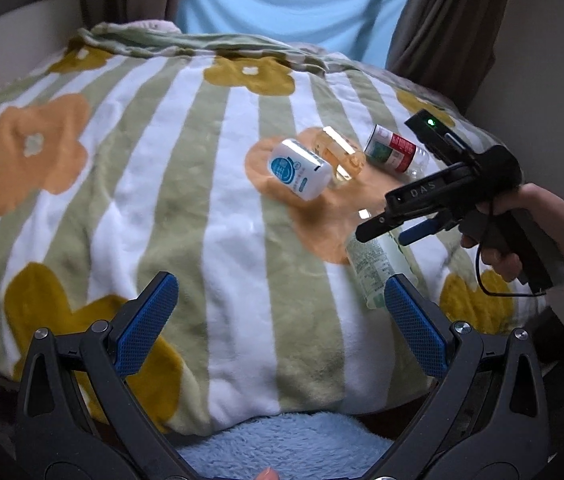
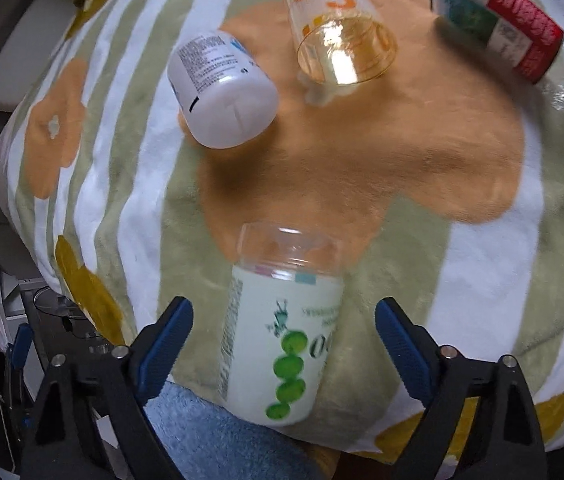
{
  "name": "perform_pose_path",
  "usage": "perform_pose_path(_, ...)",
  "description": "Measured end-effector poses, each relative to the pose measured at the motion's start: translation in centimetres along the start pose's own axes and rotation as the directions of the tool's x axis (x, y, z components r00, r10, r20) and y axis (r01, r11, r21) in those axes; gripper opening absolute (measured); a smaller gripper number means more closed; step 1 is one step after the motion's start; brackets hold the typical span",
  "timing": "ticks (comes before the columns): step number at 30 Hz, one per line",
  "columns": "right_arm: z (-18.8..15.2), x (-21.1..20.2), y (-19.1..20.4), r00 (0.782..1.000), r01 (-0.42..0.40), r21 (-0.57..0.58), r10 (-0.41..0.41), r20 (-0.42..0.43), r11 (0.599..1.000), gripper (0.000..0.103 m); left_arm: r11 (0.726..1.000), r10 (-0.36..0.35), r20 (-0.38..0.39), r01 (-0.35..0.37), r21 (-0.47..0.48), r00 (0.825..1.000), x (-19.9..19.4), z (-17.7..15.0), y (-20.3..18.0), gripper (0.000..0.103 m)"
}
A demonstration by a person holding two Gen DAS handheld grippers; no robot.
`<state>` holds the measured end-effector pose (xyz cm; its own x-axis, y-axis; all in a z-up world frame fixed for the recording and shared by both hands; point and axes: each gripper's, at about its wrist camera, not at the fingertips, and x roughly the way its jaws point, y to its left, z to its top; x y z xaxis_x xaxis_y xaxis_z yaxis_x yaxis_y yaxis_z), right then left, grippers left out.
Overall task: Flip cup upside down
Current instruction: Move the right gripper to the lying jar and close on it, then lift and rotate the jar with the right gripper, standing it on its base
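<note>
A clear glass cup (image 2: 342,36) with orange print lies tilted on the flowered blanket (image 2: 362,168), its mouth toward the right wrist camera; it also shows in the left wrist view (image 1: 338,156). My right gripper (image 2: 284,340) is open and empty, its jaws on either side of a lying clear bottle with a green caterpillar label (image 2: 282,340), not touching it. In the left wrist view the right gripper (image 1: 382,230) hovers over that bottle (image 1: 374,268). My left gripper (image 1: 278,324) is open and empty above the blanket's near edge.
A white bottle (image 2: 222,92) lies left of the cup and a red-and-green labelled bottle (image 2: 510,32) lies to its right. A light blue towel (image 1: 282,444) lies at the blanket's near edge. Curtains (image 1: 442,20) hang behind the bed.
</note>
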<state>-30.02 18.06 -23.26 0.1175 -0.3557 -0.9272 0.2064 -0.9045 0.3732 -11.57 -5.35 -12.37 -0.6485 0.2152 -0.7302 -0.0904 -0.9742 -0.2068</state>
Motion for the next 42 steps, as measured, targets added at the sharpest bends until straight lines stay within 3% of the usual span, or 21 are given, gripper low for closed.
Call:
perform_pose_path(10, 0.9, 1.8, 0.3, 0.997, 0.05, 0.007, -0.05, -0.064, 0.999, 0.061, 0.999, -0.043, -0.014, 0.042, -0.03, 0.999, 0.4, -0.3, 1.3, 0.103)
perform_pose_path(13, 0.9, 1.8, 0.3, 0.997, 0.058, 0.001, -0.058, -0.06, 0.998, 0.061, 0.998, -0.046, -0.01, 0.045, -0.039, 0.999, 0.2, -0.2, 1.6, 0.103)
perform_pose_path(16, 0.8, 0.6, 0.4, 0.998, 0.056, -0.012, -0.056, -0.009, 0.998, 0.06, 0.998, -0.052, -0.008, 0.051, -0.046, 0.999, 0.0, -0.2, 1.9, 0.103)
perform_pose_path(18, 0.2, -2.1, 1.1, 0.991, 0.039, -0.068, -0.03, 0.127, 0.997, 0.06, 0.997, -0.055, -0.002, 0.055, -0.047, 0.998, -0.3, -0.2, 1.9, 0.103)
perform_pose_path(20, -1.0, -4.5, 2.0, 0.959, 0.06, -0.137, -0.02, 0.281, 0.989, 0.06, 0.997, -0.057, 0.007, 0.058, -0.047, 0.998, -0.5, -0.2, 2.0, 0.103)
perform_pose_path(22, -3.4, -6.2, 2.4, 0.894, 0.095, -0.182, -0.003, 0.447, 0.979, 0.06, 0.997, -0.063, 0.015, 0.064, -0.047, 0.998, -0.5, -0.1, 1.9, 0.103)
perform_pose_path(23, -4.8, -6.8, 2.5, 0.838, 0.118, -0.195, 0.007, 0.545, 0.974, 0.06, 0.997, -0.063, 0.017, 0.064, -0.046, 0.998, -0.6, 0.0, 1.9, 0.103)
perform_pose_path(26, -6.4, -5.6, 2.4, 0.74, 0.134, -0.172, 0.017, 0.672, 0.976, 0.06, 0.998, -0.054, 0.019, 0.054, -0.033, 0.998, -0.6, 0.1, 1.6, 0.103)
perform_pose_path(28, -6.5, -4.5, 1.5, 0.688, 0.142, -0.141, 0.005, 0.726, 0.98, 0.06, 0.999, -0.047, 0.018, 0.047, -0.024, 0.999, -0.8, 0.1, 1.4, 0.103)
perform_pose_path(30, -6.0, -3.5, 1.2, 0.651, 0.187, -0.112, -0.038, 0.758, 0.976, 0.06, 0.999, -0.035, 0.018, 0.035, -0.014, 0.999, -0.9, 0.0, 1.5, 0.103)
perform_pose_path(33, -6.2, -1.4, 2.7, 0.617, 0.231, -0.101, -0.066, 0.785, 0.968, 0.06, 1.0, -0.026, 0.005, 0.026, -0.018, 1.0, -0.7, -0.2, 1.8, 0.103)
perform_pose_path(39, -7.2, -0.1, 3.3, 0.615, 0.284, -0.132, -0.075, 0.785, 0.95, 0.06, 0.998, -0.046, -0.015, 0.045, -0.054, 0.999, 0.4, -0.3, 2.4, 0.103)
perform_pose_path(42, -8.0, 0.2, 3.2, 0.626, 0.298, -0.155, -0.071, 0.777, 0.942, 0.06, 0.998, -0.051, -0.018, 0.051, -0.042, 0.999, 0.6, -0.2, 1.9, 0.103)
